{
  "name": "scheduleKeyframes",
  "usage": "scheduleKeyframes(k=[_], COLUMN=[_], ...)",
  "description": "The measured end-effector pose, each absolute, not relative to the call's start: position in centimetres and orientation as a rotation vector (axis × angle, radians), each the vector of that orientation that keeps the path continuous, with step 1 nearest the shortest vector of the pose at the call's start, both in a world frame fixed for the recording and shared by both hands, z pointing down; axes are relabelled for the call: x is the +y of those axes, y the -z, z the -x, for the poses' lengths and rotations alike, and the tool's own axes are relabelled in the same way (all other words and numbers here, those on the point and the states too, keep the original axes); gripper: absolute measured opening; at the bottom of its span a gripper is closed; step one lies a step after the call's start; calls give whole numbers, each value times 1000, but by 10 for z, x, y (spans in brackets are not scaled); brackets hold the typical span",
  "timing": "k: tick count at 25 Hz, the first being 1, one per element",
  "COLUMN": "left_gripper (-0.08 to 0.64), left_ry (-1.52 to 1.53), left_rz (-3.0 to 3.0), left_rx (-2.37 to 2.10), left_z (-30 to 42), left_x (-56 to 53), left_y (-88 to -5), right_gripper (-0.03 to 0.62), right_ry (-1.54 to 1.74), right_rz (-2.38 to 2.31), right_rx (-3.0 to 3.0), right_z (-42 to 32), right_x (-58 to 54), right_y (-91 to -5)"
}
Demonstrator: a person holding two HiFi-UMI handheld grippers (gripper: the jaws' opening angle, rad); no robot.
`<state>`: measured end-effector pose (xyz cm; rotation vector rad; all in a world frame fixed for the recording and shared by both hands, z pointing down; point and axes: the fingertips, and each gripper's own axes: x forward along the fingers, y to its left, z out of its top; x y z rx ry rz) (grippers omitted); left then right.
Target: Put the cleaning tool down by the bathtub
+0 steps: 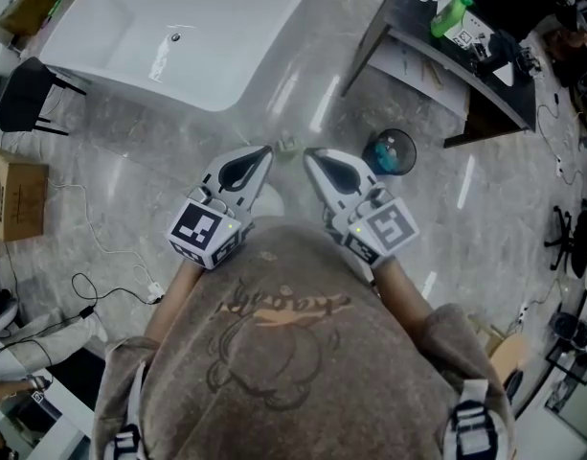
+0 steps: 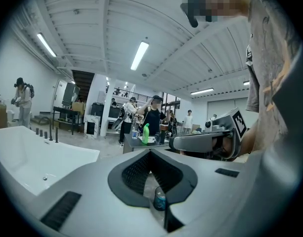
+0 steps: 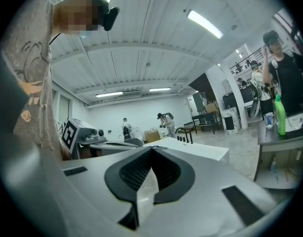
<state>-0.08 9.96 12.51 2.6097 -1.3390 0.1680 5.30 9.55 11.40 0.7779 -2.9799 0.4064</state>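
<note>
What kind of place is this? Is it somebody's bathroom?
Probably not: it looks like a big workshop or test hall. The white bathtub stands alone on a shiny floor, a desk with bottles is nearby, and several people stand under long ceiling lights.

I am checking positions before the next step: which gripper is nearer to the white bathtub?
Left. The left gripper sits just below the near end of the bathtub in the head view; the right gripper is beside it, farther right.
</note>
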Motion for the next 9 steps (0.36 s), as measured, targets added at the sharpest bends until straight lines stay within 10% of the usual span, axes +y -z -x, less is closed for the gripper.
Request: scheduleKeyframes(k=[9], left_gripper=[6], left_ry=[-179], left_rz=[-2565], left_rx=[-1357], left_z=[10], left_x=[88], left_y=[-132], right_gripper=[5], right_ry=[-415], right_rz=[-740], right_rx=[-2970], right_z=[-45], right_x=[84], right_y=[-124])
